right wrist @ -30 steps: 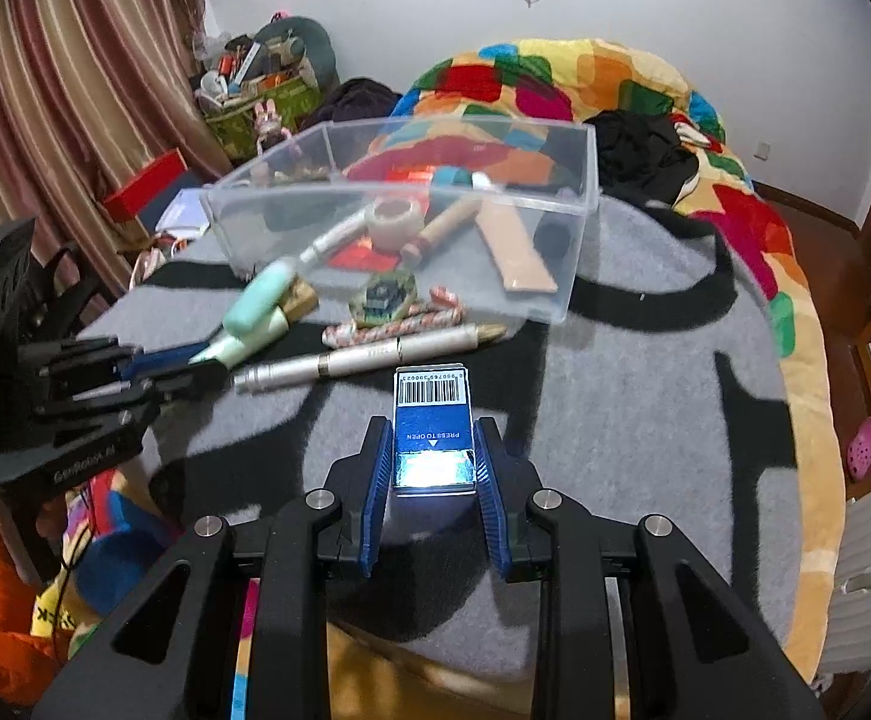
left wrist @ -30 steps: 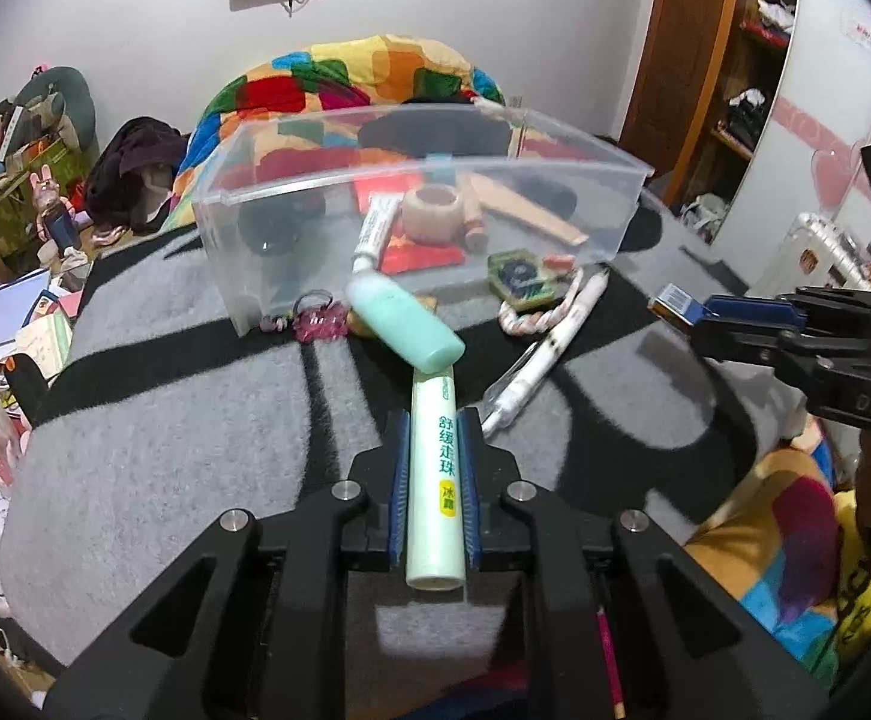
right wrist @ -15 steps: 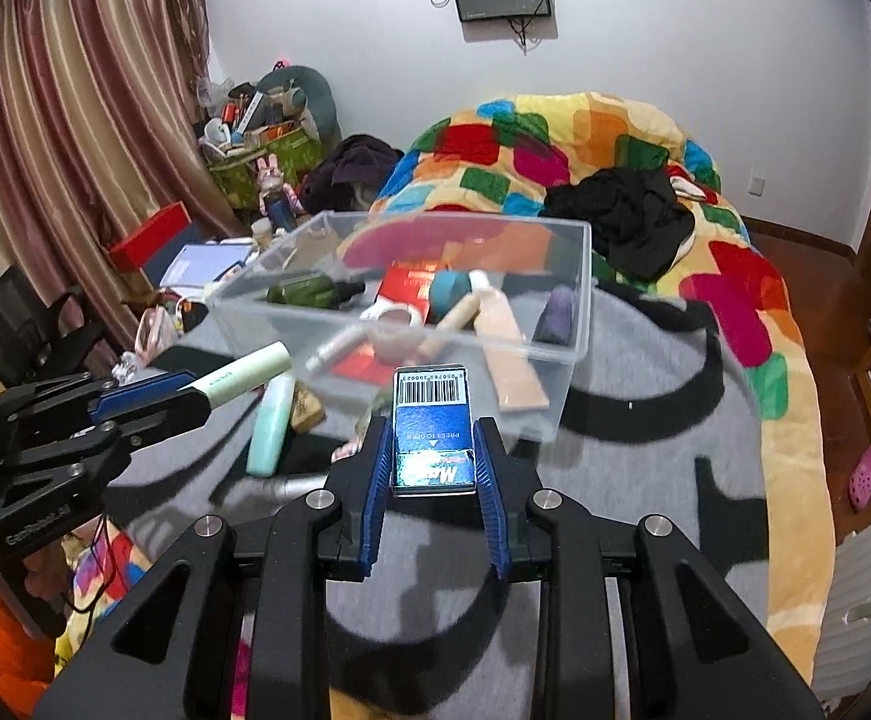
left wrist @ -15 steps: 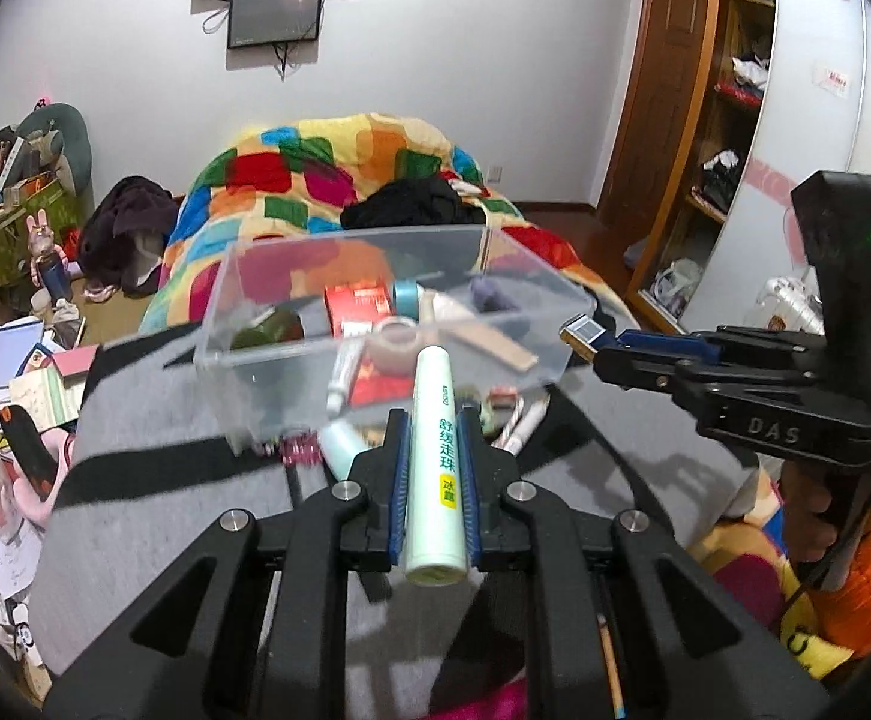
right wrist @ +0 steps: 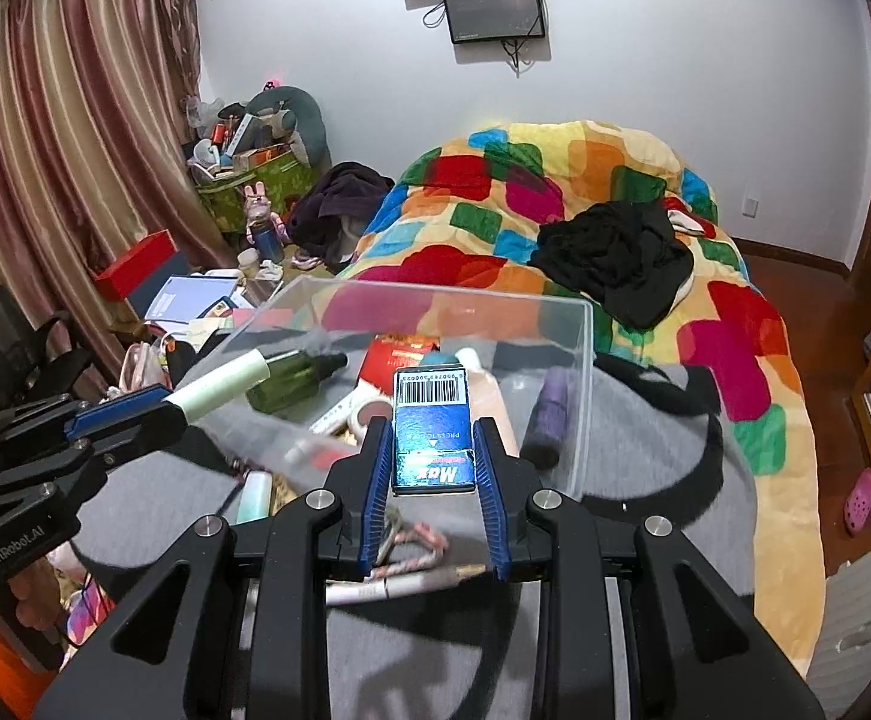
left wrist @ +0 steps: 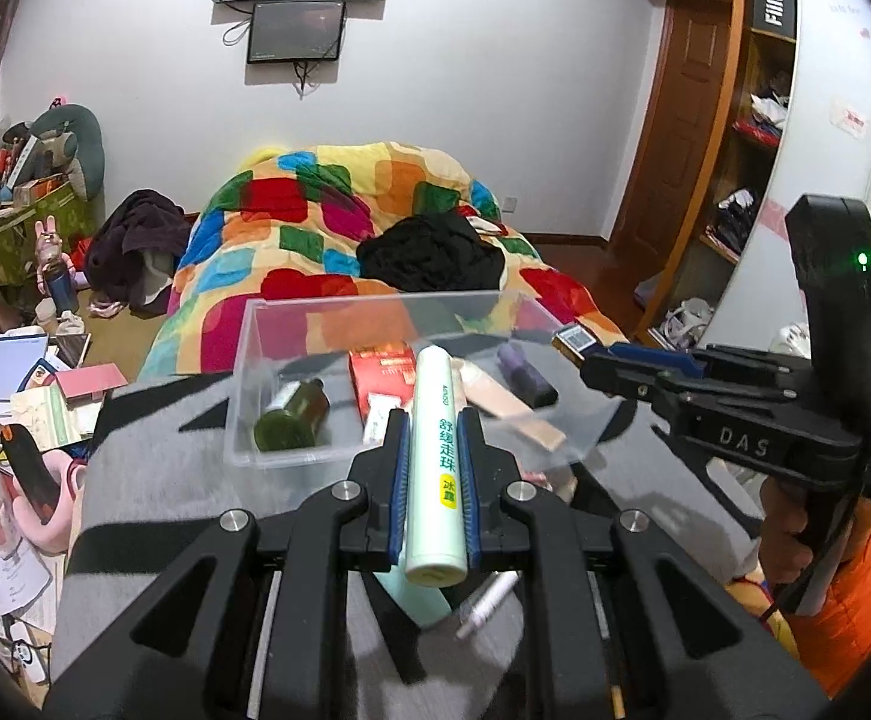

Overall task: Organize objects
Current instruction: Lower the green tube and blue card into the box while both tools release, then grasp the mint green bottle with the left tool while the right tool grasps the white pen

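Note:
My left gripper (left wrist: 432, 438) is shut on a pale green roll-on tube (left wrist: 438, 462) and holds it raised at the near side of the clear plastic bin (left wrist: 243, 396). My right gripper (right wrist: 431, 438) is shut on a small blue box with a barcode (right wrist: 431, 426), raised over the bin's near wall (right wrist: 582, 396). The bin holds a dark green bottle (left wrist: 291, 420), a red packet (left wrist: 381, 369), a purple tube (right wrist: 546, 414), a tape roll and a beige stick. Each gripper shows in the other's view: the right one (left wrist: 579, 348) and the left one (right wrist: 195, 396).
The bin sits on a grey blanket with black stripes (right wrist: 663, 456). A mint cap (right wrist: 254, 495), a silver pen (right wrist: 411, 582) and a striped cord (right wrist: 417, 540) lie below my grippers. A colourful quilt (right wrist: 555, 192) lies behind; floor clutter is at the left.
Both grippers have risen from the blanket with their objects and moved toward the bin. The green tube came away from its mint cap, which stays on the blanket.

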Action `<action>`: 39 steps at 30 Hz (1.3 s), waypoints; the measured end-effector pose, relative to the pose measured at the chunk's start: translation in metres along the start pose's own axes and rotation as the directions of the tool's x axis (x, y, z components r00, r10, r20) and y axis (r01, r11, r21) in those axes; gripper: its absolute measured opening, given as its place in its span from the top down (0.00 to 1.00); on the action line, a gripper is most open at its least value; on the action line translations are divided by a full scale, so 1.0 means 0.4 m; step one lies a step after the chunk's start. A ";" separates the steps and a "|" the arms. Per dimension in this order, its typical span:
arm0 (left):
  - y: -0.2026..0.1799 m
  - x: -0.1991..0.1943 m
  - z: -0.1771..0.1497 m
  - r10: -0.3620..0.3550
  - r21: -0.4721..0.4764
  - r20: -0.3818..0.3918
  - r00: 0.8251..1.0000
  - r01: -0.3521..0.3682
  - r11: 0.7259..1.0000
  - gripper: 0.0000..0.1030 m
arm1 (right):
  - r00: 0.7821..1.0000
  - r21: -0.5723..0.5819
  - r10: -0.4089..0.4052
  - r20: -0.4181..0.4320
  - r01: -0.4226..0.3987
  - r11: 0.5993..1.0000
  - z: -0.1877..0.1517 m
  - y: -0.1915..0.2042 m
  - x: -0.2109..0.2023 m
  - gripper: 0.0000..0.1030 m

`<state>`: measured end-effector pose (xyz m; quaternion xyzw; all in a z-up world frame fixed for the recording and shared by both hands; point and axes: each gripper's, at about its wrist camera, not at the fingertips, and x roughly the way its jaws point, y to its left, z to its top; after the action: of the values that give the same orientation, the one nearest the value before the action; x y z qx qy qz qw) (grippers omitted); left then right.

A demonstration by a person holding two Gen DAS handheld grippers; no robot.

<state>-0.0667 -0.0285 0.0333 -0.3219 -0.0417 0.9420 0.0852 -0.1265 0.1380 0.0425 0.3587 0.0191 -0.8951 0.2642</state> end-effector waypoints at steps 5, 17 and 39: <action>0.019 0.056 0.022 0.010 -0.018 -0.031 0.999 -0.010 1.000 0.86 | 1.000 0.001 -0.006 -0.030 0.006 1.000 0.018 -0.001 0.049 0.76; 0.027 0.170 0.030 -0.025 -0.049 -0.142 0.990 0.018 0.999 0.86 | 0.990 -0.025 -0.012 -0.142 0.008 1.000 0.018 0.000 0.163 0.75; 0.008 0.058 -0.111 0.011 0.013 -0.182 0.983 -0.008 1.000 0.65 | 0.988 -0.162 0.007 -0.155 -0.033 0.986 -0.142 0.034 0.032 0.52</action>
<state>-0.0582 -0.0262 -0.0161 -0.4062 -0.0267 0.9093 0.0861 -0.0918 0.1330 -0.0059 0.4037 0.1095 -0.8575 0.2996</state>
